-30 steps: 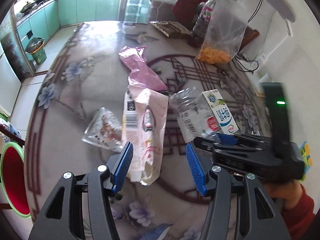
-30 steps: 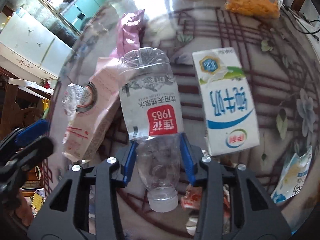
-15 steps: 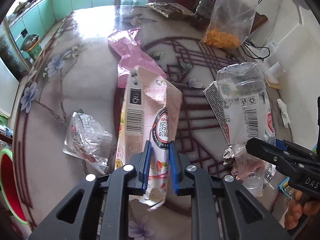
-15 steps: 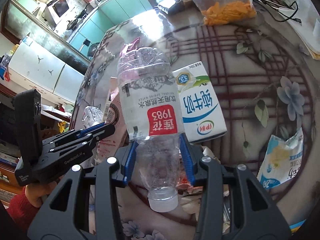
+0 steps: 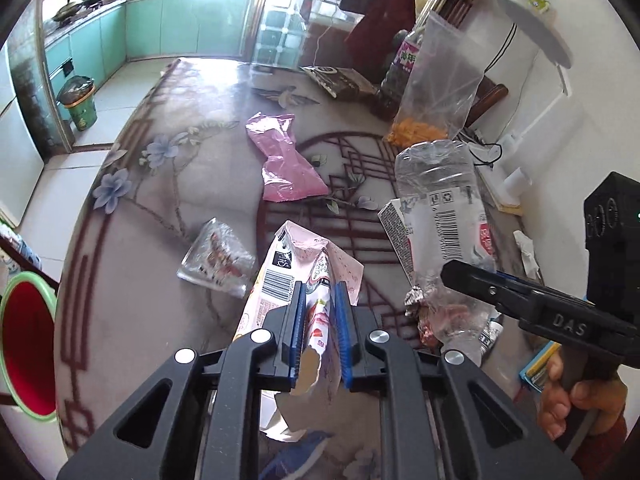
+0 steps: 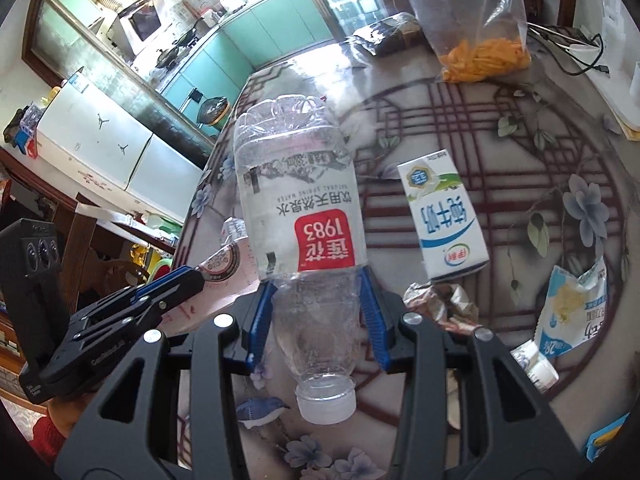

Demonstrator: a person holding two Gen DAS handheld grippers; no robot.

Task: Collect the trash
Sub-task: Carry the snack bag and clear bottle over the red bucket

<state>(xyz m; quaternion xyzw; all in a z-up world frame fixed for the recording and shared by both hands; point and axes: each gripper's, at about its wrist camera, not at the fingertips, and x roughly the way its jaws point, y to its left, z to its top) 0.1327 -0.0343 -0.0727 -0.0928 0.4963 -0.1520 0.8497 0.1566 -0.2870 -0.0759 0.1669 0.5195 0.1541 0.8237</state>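
Left tongs (image 5: 318, 328) are clamped tight on a pink snack bag (image 5: 304, 276), blue pads pinching the crumpled lower end, with the rest of the bag sticking up in the middle of the left wrist frame. Right tongs (image 6: 316, 320) are closed around the shoulder of a clear plastic bottle (image 6: 300, 208), cap end toward the camera at bottom centre, base pointing away. Both pieces look lifted off the bench (image 5: 152, 208), so this reads as the carry step.

Plenty of trash left on the bench: a milk carton (image 6: 444, 216) right of centre in the right wrist frame, a foil wad (image 6: 440, 300) below it, a blue-and-white wrapper (image 6: 572, 308) at lower right, plus a pink plastic bag (image 5: 284, 164) upper middle and a clear wrapper (image 5: 218, 256) left of centre in the left wrist frame. The bag of orange snacks (image 6: 480, 52) at the top probably isn't trash.

The red bin (image 5: 28, 344) with the green rim sits at the far left edge of the left wrist frame, below bench level. Probably the drop spot.

Tips for doing it well: don't loosen the squeeze on that bottle, since it's thin, slick and held only at the taper, so it could squirt out. The snack bag is floppy, so get it right over the bin opening before letting go. Swing left one hand at a time so the tools don't bump.
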